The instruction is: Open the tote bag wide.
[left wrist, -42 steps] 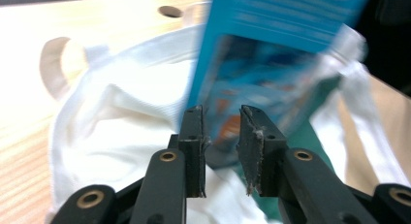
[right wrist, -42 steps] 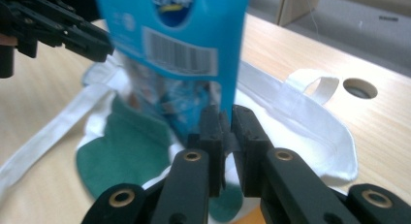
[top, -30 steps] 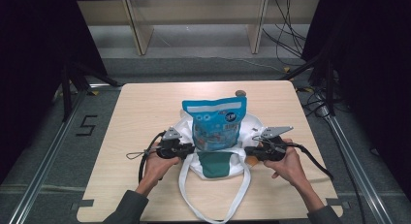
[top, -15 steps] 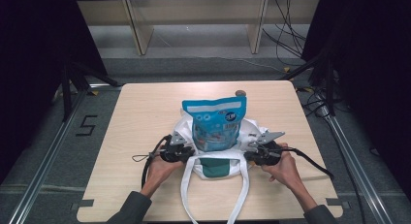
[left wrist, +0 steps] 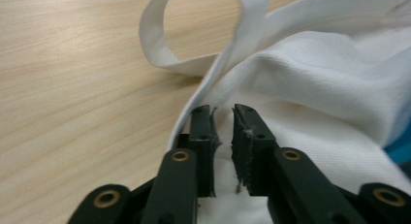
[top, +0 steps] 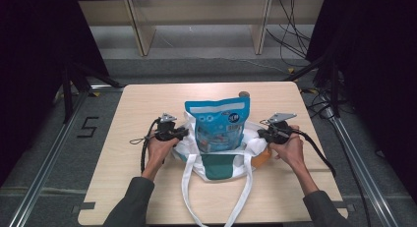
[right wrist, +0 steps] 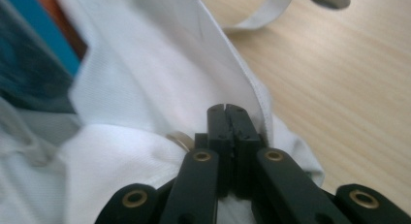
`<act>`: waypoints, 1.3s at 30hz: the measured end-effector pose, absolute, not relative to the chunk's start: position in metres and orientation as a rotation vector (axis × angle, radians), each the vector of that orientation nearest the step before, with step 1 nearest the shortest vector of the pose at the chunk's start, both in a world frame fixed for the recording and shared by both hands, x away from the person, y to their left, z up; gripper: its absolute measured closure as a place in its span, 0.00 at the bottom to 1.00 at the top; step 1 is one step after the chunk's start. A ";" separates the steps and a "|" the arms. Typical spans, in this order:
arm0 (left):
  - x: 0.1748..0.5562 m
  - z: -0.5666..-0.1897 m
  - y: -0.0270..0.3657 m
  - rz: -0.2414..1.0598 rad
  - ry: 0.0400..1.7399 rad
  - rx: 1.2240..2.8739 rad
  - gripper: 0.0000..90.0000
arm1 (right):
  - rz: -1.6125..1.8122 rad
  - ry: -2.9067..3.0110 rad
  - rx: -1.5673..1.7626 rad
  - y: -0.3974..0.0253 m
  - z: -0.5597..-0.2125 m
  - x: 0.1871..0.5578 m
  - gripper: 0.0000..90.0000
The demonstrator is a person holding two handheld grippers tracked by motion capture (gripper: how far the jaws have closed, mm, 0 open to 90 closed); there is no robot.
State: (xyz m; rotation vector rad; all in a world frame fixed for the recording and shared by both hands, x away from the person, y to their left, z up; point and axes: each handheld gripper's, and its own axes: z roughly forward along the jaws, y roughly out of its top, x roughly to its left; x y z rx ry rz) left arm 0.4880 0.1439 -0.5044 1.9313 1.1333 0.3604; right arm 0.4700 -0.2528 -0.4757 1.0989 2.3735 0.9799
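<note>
We see a white tote bag (top: 223,163) lying near the middle of the wooden table (top: 147,99), its mouth spread sideways and its two straps (top: 189,197) trailing toward the near edge. A blue pouch (top: 217,125) stands upright in the bag's mouth. The left gripper (top: 184,132) sits at the bag's left rim; in the left gripper view its jaws stand slightly parted over the white cloth (left wrist: 310,88), with a narrow gap between them and the hem just beside the left jaw. The right gripper (top: 260,134) sits at the bag's right rim; in its own view the jaws are pressed together on the bag's fabric (right wrist: 145,88) beside the hem.
</note>
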 end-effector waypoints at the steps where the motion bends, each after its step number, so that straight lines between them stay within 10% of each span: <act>1: 0.489 -0.506 0.143 0.367 1.132 1.958 0.88 | 0.965 2.383 1.103 -0.253 -0.480 0.472 1.00; 16: 0.498 -0.517 0.143 0.356 1.172 1.979 0.90 | 0.927 2.355 1.133 -0.246 -0.499 0.484 1.00; 39: 0.454 -0.459 0.162 0.365 1.102 1.770 0.68 | 1.146 2.286 1.145 -0.261 -0.458 0.469 0.92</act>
